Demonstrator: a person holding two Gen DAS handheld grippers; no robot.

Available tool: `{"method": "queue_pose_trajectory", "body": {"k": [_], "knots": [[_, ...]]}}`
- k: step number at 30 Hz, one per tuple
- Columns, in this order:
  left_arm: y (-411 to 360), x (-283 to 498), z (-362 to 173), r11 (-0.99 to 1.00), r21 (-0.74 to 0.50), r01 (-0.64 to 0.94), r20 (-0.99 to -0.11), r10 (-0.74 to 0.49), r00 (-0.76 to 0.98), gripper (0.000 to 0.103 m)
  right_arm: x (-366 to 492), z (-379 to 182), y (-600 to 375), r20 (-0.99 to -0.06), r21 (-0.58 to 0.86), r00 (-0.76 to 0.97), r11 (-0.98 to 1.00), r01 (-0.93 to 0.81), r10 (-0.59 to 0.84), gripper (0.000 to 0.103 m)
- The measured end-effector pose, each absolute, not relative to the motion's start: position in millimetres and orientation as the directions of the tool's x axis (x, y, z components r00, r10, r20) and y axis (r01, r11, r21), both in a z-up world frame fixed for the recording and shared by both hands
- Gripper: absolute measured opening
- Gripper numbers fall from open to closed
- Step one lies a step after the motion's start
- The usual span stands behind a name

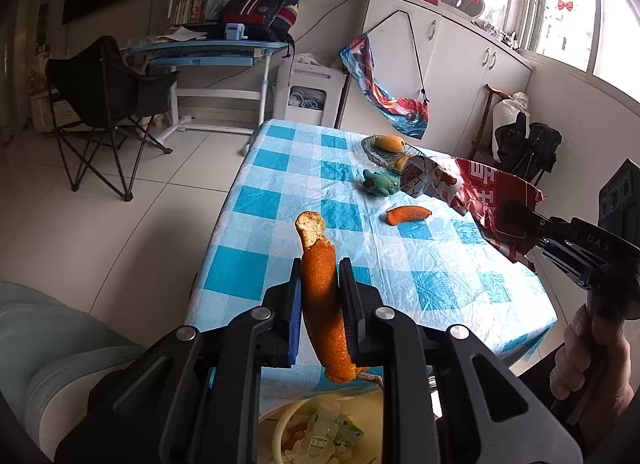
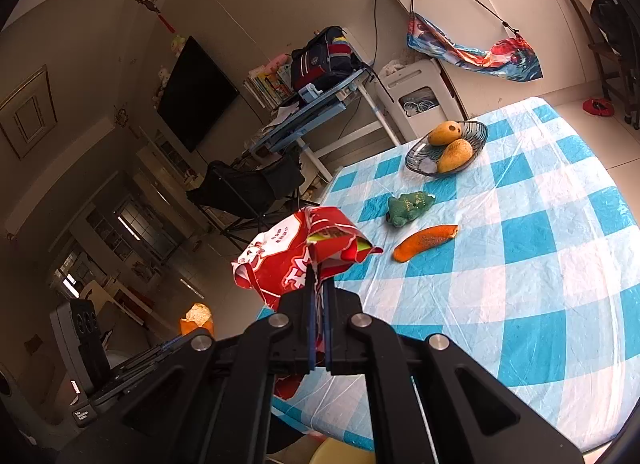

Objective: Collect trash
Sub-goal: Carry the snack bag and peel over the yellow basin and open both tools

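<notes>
My left gripper [image 1: 320, 276] is shut on a long orange peel [image 1: 320, 284] and holds it upright above the table's near edge, over a yellow bin [image 1: 320, 428] with trash in it. My right gripper [image 2: 319, 284] is shut on a crumpled red snack wrapper [image 2: 288, 256], held above the table's left edge; the wrapper also shows in the left wrist view [image 1: 480, 195]. A second orange peel [image 1: 408, 215] [image 2: 424, 242] lies on the blue checked tablecloth [image 1: 360, 264] [image 2: 520, 264].
A green frog toy [image 1: 380, 182] [image 2: 408, 205] sits beyond the loose peel. A wire bowl of mangoes [image 1: 390, 147] [image 2: 448, 147] stands at the far end. A folding chair [image 1: 104, 103], a desk and cabinets surround the table.
</notes>
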State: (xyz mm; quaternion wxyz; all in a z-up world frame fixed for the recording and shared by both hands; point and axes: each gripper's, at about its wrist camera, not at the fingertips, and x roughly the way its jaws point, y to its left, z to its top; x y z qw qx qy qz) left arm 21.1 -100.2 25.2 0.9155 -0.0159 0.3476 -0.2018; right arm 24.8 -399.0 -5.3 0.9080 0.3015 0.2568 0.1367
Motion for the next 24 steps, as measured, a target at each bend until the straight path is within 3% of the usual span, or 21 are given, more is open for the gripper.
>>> {"method": "queue_pose_trajectory", "body": {"k": [24], "knots": [[-56.9, -49.1, 38.4, 0.908, -0.192, 0.372, -0.585, -0.410, 0.699, 0.017, -48.3, -48.3, -303.6, -0.623, 0.497, 0.641, 0.860, -0.118, 0.448, 0.006]]}}
